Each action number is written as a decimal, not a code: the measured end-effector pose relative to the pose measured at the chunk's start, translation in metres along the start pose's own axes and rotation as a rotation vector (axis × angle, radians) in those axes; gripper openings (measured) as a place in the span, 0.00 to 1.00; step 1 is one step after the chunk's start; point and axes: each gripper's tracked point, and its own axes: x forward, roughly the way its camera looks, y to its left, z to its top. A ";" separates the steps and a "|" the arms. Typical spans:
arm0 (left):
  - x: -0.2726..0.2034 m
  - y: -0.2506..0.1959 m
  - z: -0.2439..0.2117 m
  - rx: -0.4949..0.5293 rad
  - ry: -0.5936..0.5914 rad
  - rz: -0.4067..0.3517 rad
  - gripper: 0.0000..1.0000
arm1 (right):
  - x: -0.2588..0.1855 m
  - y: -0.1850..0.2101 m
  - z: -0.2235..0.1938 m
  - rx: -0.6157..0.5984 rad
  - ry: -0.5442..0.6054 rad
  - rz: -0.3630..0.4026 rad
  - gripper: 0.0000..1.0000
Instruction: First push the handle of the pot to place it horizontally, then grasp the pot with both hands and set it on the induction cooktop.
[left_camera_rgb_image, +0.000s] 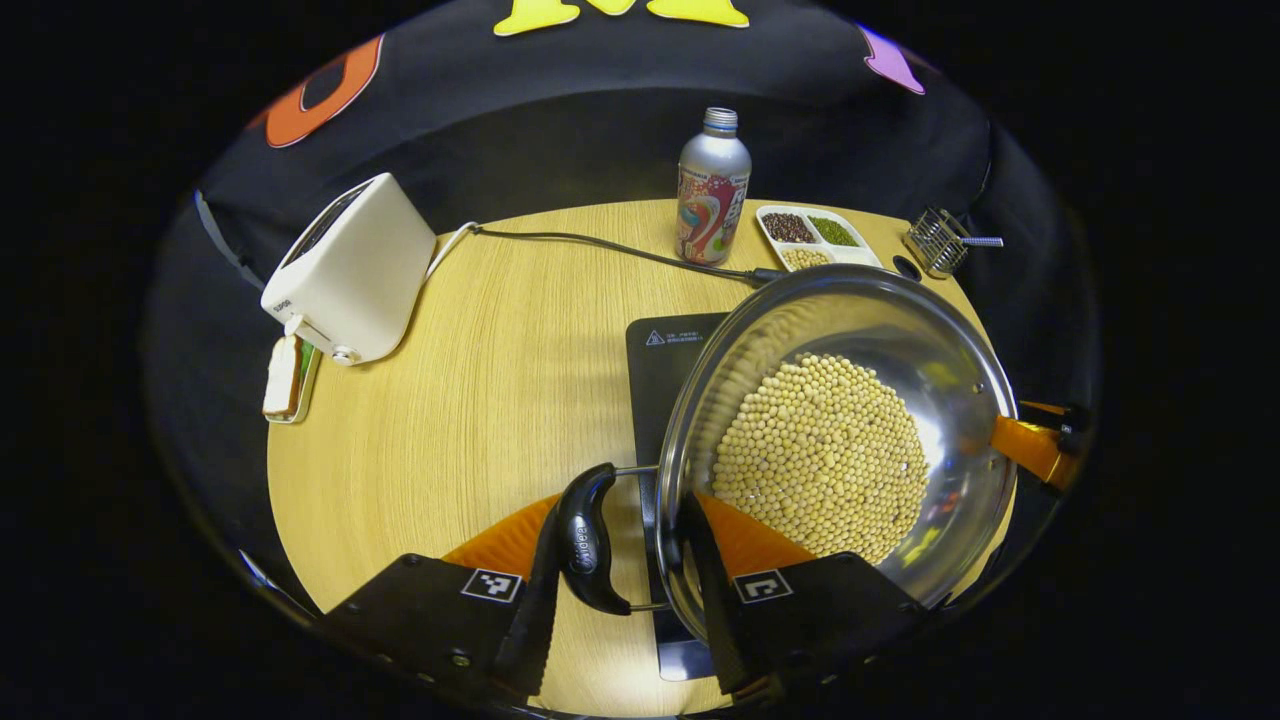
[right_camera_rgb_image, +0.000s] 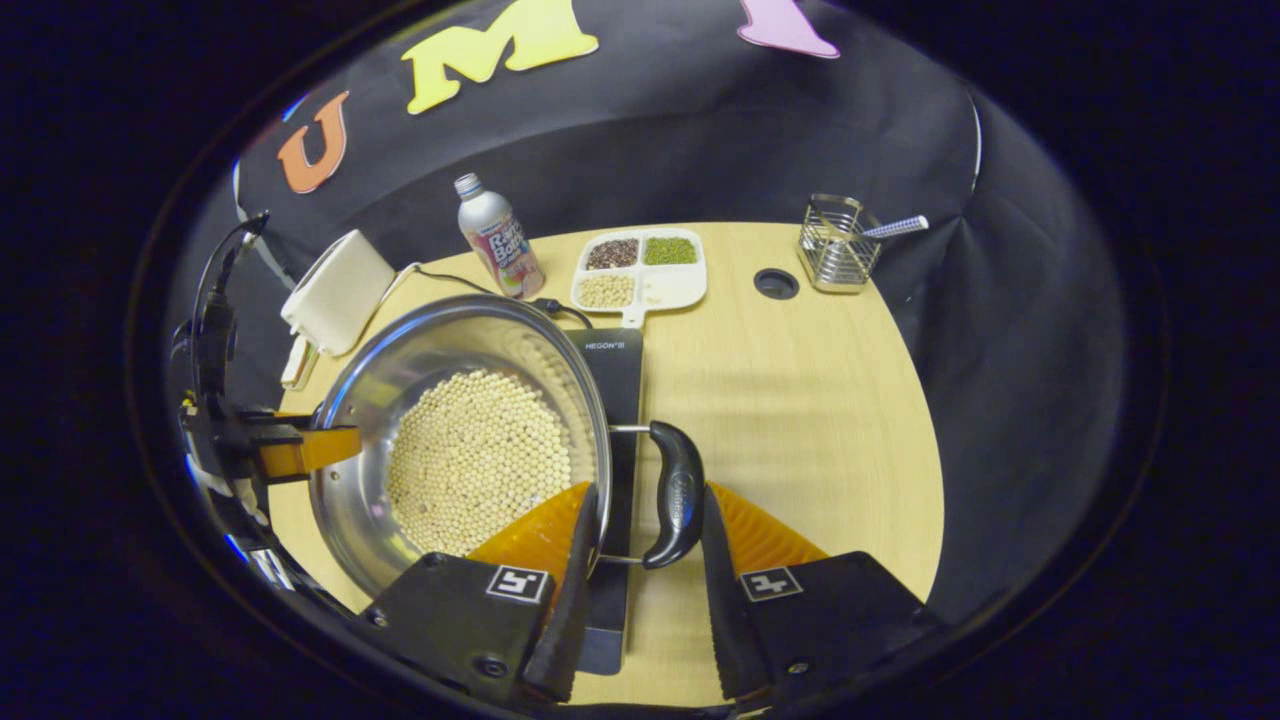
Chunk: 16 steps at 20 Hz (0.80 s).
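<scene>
Sitting over a black induction cooktop (left_camera_rgb_image: 668, 370) on a round wooden table (left_camera_rgb_image: 480, 400), a wide steel pot (left_camera_rgb_image: 840, 440) holds a layer of pale beans (left_camera_rgb_image: 825, 470). Its two black side handles lie level, on opposite sides of the rim.

In the left gripper view, the left gripper (left_camera_rgb_image: 618, 560) straddles one handle (left_camera_rgb_image: 588, 540): one finger sits outside the handle, the other inside the pot's rim, the jaws narrow around handle and rim. Whether both fingers press cannot be told.

In the right gripper view, the right gripper (right_camera_rgb_image: 640, 540) frames the opposite handle (right_camera_rgb_image: 678, 495) the same way, one finger inside the rim.

Behind stand a white toaster (left_camera_rgb_image: 350, 270), a bottle (left_camera_rgb_image: 712, 190), a divided tray (left_camera_rgb_image: 810, 238) of grains and a wire basket (right_camera_rgb_image: 838, 255).
</scene>
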 end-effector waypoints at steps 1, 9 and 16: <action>0.001 0.001 0.000 0.005 0.000 0.003 0.62 | 0.000 0.000 0.000 0.004 -0.006 0.004 0.54; 0.003 0.001 0.001 0.005 -0.012 0.010 0.62 | -0.001 -0.002 0.000 0.003 -0.046 0.008 0.54; 0.003 0.001 0.001 -0.003 -0.021 0.010 0.62 | -0.002 -0.002 0.002 0.019 -0.082 -0.003 0.54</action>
